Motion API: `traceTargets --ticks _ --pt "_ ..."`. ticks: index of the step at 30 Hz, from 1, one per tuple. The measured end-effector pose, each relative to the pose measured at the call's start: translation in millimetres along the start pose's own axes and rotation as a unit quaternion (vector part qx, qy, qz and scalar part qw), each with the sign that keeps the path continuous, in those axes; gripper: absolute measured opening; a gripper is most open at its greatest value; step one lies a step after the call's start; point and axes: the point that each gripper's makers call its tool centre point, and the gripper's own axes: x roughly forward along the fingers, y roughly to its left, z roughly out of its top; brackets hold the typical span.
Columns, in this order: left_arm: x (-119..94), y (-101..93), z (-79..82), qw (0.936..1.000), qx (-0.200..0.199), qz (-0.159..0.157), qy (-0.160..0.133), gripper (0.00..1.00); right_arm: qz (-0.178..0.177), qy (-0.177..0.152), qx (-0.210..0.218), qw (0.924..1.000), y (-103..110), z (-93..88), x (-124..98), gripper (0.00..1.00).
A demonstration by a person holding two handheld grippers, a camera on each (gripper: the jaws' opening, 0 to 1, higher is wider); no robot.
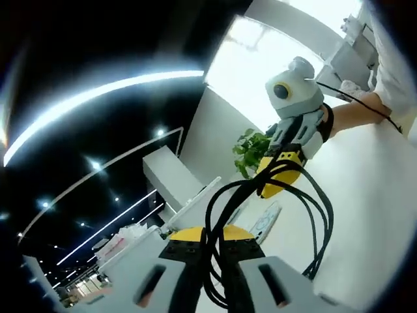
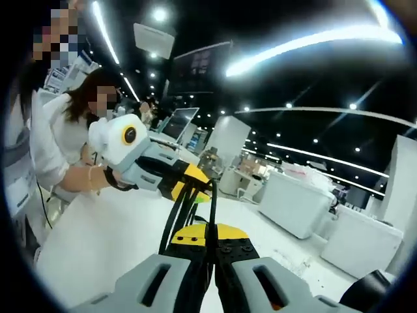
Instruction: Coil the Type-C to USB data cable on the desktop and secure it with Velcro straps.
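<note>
One cable between two claws

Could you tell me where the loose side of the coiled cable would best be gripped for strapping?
Probably on the free arc of the cable, hanging beside the left gripper and below the right gripper. Come from outside the loop, across the strands: there they run bundled and parallel, clear of both clamps.

claws: grey, yellow-tipped | wrist strap: black | sleeve: white
</note>
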Motion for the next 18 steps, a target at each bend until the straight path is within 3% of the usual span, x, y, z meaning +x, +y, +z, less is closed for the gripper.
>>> traceTargets --ticks 2,6,10,12,15,16,18 --pt "0.2 -0.7 -1.5 1.0 -0.001 0.001 0.007 0.05 0.011 -0.01 0.027 0.9995 1.0 -1.4 0.3 0.02" --pt "0.0 6.7 -4.9 0.9998 -0.011 0.005 0.015 0.05 0.009 -0.064 0.099 0.993 -8.2 6.7 -2.6 0.04" --pt "-3.4 15.4 -5.3 0.9992 -0.008 0.024 0.031 0.04 -0.026 -0.108 0.136 0.9845 -33.4 19.0 -15.5 0.1" --pt "-6.3 26.0 -6.2 0.9974 0.018 0.047 0.052 0.05 -0.054 -0.137 0.166 0.9751 -50.0 28.8 -27.1 0.11" --pt "-7.4 32.4 -4.0 0.9944 0.04 0.061 0.076 0.05 -0.059 -0.119 0.168 0.9768 -43.9 35.0 -28.7 0.19" --pt "-7.6 34.2 -2.8 0.9935 0.044 0.066 0.082 0.05 -0.061 -0.095 0.167 0.9794 -37.3 31.4 -25.3 0.28" --pt "-7.3 36.9 -1.2 0.9908 0.058 0.076 0.096 0.05 -0.077 -0.068 0.154 0.9828 -24.1 30.0 -16.7 0.3"
